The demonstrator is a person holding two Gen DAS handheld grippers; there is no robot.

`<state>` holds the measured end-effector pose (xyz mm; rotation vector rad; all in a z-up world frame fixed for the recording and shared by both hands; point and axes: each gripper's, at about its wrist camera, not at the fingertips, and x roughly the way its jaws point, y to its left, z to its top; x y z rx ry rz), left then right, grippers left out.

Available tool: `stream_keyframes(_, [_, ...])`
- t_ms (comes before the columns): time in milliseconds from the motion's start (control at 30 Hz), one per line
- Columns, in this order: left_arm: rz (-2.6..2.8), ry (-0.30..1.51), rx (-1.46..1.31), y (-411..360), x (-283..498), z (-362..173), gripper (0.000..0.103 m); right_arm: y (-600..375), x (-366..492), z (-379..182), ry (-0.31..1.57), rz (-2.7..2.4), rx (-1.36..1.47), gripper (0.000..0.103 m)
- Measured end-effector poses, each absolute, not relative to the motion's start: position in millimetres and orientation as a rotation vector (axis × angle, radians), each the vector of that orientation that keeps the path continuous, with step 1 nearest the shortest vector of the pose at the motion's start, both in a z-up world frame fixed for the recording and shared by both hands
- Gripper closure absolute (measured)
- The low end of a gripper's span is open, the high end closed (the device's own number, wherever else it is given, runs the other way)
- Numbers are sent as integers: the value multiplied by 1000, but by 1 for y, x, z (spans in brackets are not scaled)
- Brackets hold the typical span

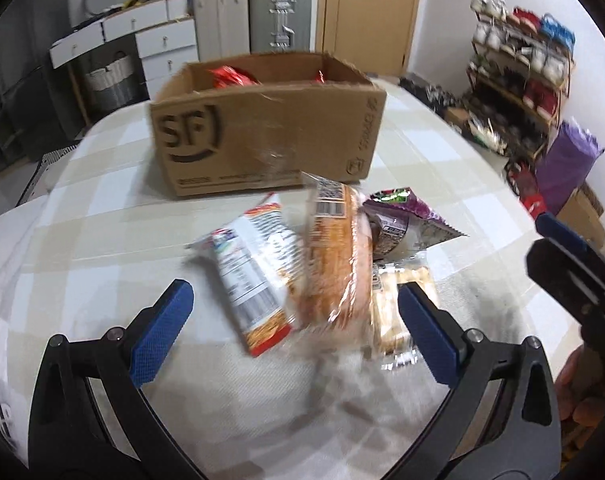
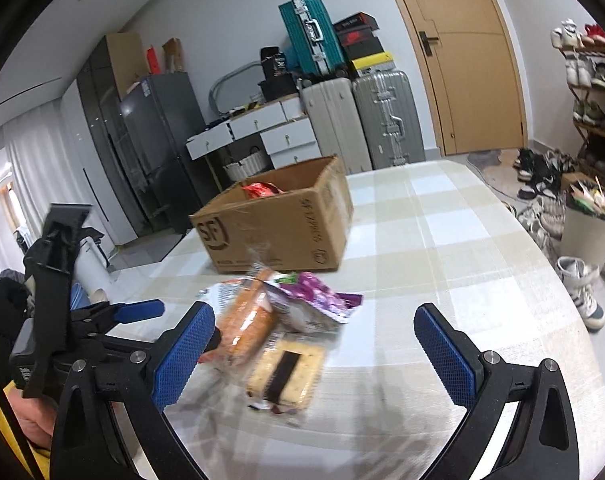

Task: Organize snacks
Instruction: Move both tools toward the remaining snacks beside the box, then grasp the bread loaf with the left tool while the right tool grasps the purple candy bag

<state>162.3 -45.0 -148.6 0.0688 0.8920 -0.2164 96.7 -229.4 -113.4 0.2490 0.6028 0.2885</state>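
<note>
Four snack packs lie bunched on the checked tablecloth [image 1: 102,216], just short of the cardboard box [image 1: 270,128] — a white-and-orange packet [image 1: 254,280], a wrapped bread loaf [image 1: 338,256], a purple pouch [image 1: 406,220] and a cracker pack [image 2: 286,372]. Red packets [image 1: 230,76] sit inside the box. Left gripper [image 1: 294,324] and right gripper [image 2: 314,352] — jaws spread wide, holding nothing.

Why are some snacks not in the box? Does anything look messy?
Yes. Four snack packets lie jumbled on the table, overlapping and askew, outside the cardboard box, which already holds red packets.
</note>
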Motion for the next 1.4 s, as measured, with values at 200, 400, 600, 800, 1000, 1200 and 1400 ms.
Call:
stream_keyframes(200, [-171, 914, 134, -71, 196, -172, 1, -244, 107, -124, 628, 283, 275, 1])
stream_keyframes(400, [-141, 882, 221, -93, 214, -184, 8, -252, 115, -135, 656, 288, 311, 1])
stream_keyframes(600, [-141, 836, 283, -107, 226, -187, 45, -253, 116, -139, 674, 287, 326, 1])
stream_keyframes(800, [-207, 829, 180, -84, 237, -178, 66, -249, 112, -136, 672, 286, 318, 1])
stream_keyframes(1000, [-248, 815, 101, -55, 231, -171, 69, -246, 106, -131, 667, 278, 309, 1])
stream_keyframes(1200, [-268, 779, 34, -25, 211, -158, 69, -240, 101, -125, 661, 276, 296, 1])
stream_keyframes(1400, [-259, 751, -15, 8, 180, -140, 69, -231, 102, -119, 651, 295, 256, 1])
